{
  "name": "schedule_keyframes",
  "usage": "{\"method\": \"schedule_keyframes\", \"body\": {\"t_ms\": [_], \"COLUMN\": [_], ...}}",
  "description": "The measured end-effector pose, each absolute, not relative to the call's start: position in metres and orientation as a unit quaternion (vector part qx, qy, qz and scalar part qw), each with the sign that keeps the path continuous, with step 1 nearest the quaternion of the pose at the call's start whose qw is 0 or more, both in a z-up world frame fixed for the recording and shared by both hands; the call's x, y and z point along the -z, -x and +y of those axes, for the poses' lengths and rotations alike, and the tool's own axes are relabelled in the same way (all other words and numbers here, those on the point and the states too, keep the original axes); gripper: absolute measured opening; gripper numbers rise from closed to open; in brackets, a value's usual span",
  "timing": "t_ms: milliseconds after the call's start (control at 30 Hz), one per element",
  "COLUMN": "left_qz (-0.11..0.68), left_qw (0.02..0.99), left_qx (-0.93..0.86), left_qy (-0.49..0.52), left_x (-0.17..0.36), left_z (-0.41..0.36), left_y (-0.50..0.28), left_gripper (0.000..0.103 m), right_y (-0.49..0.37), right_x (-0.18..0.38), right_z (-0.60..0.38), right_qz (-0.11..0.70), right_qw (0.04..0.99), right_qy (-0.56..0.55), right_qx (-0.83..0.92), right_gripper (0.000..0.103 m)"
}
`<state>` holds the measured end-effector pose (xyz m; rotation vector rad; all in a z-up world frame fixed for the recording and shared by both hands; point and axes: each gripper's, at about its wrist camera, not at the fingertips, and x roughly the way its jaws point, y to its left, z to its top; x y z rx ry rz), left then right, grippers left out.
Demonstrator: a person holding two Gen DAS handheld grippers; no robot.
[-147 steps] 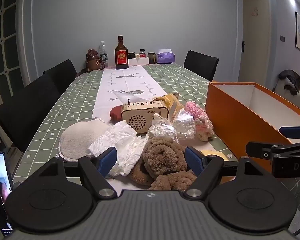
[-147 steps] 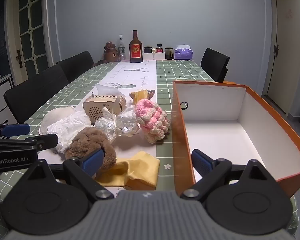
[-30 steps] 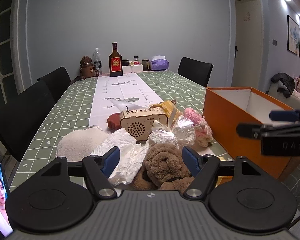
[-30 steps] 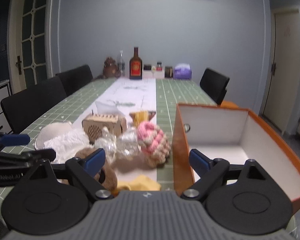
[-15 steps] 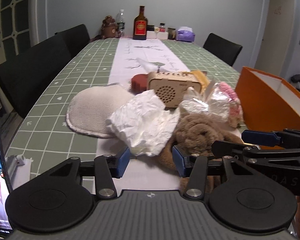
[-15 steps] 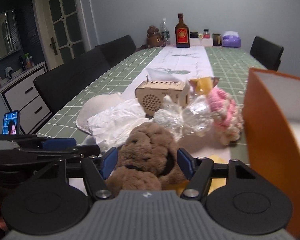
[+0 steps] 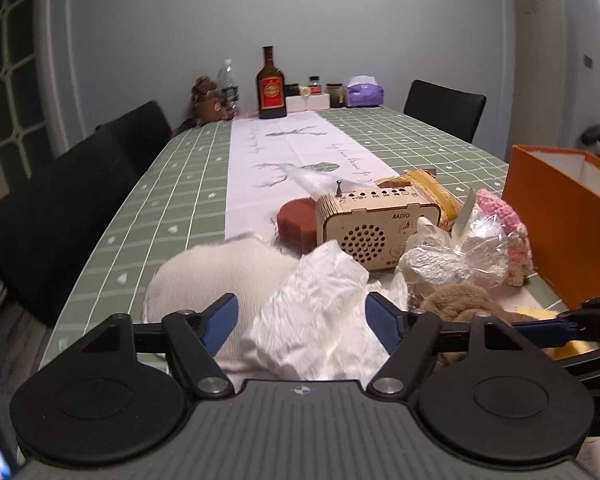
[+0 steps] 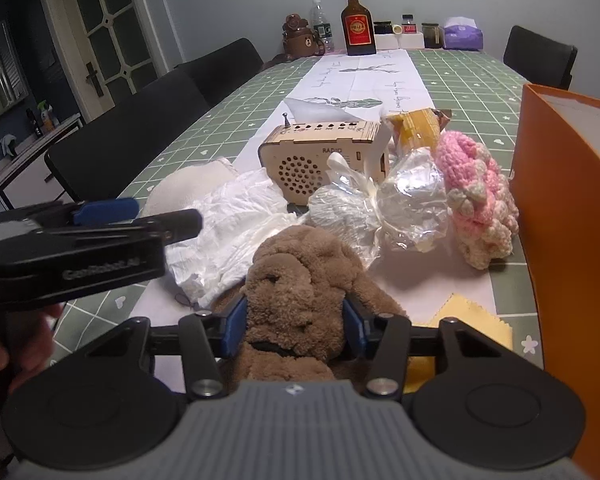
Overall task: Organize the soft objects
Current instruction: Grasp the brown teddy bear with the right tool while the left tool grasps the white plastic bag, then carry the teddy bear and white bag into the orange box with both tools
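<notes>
A fuzzy brown plush toy (image 8: pixel 300 288) lies low in the centre of the right wrist frame, the right gripper (image 8: pixel 294 330) having just closed its blue pads against both its sides. Crinkled white paper (image 7: pixel 316 312) sits between the left gripper's (image 7: pixel 302 322) jaws, which have just opened wide, untouched. Behind crowd a wooden radio (image 8: pixel 320 156), foil bags (image 8: pixel 380 208), a pink knitted bundle (image 8: pixel 476 196) and, right, an orange box (image 8: pixel 564 184).

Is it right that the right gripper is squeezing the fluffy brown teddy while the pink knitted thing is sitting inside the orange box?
Not quite. The right gripper does squeeze the brown teddy, but the right wrist view shows the pink knitted thing on the table, beside the orange box, not inside it.
</notes>
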<state>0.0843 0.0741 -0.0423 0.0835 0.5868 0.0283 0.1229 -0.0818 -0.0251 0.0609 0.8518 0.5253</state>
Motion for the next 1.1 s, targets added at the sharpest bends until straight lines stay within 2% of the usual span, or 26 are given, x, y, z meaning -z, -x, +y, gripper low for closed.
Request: {"method": "schedule_keyframes", "body": {"t_ms": [233, 267, 333, 400, 467, 500, 600, 700, 833, 1100], "left_qz": [0.313, 0.317, 0.315, 0.308, 0.298, 0.297, 0.299, 0.299, 0.286, 0.262], "left_qw": [0.948, 0.947, 0.948, 0.949, 0.950, 0.951, 0.951, 0.952, 0.957, 0.965], "left_qx": [-0.006, -0.004, -0.003, -0.015, -0.020, -0.018, -0.007, -0.012, -0.008, -0.013], "left_qy": [-0.063, -0.055, -0.051, -0.069, -0.085, -0.088, -0.084, -0.069, -0.041, 0.004], "left_x": [0.077, 0.080, 0.083, 0.084, 0.084, 0.084, 0.085, 0.084, 0.069, 0.030], "left_z": [0.076, 0.077, 0.076, 0.070, 0.062, 0.059, 0.051, 0.052, 0.056, 0.066], "left_y": [-0.107, -0.107, -0.106, -0.102, -0.096, -0.095, -0.090, -0.088, -0.080, -0.057], "left_gripper": [0.088, 0.085, 0.079, 0.064, 0.056, 0.047, 0.029, 0.021, 0.019, 0.021], "right_y": [-0.130, -0.129, -0.129, -0.128, -0.128, -0.129, -0.130, -0.128, -0.125, -0.117], "right_x": [0.035, 0.036, 0.036, 0.036, 0.037, 0.037, 0.039, 0.041, 0.038, 0.008], "right_z": [-0.088, -0.088, -0.086, -0.085, -0.085, -0.086, -0.086, -0.086, -0.086, -0.098], "right_qz": [0.427, 0.427, 0.425, 0.424, 0.424, 0.424, 0.421, 0.415, 0.409, 0.379], "right_qw": [0.868, 0.868, 0.868, 0.869, 0.869, 0.869, 0.870, 0.872, 0.874, 0.880], "right_qy": [-0.053, -0.055, -0.051, -0.048, -0.049, -0.049, -0.046, -0.041, -0.038, -0.044], "right_qx": [-0.248, -0.249, -0.250, -0.250, -0.251, -0.251, -0.253, -0.257, -0.260, -0.282], "right_gripper": [0.051, 0.051, 0.051, 0.051, 0.052, 0.052, 0.052, 0.050, 0.042, 0.041]}}
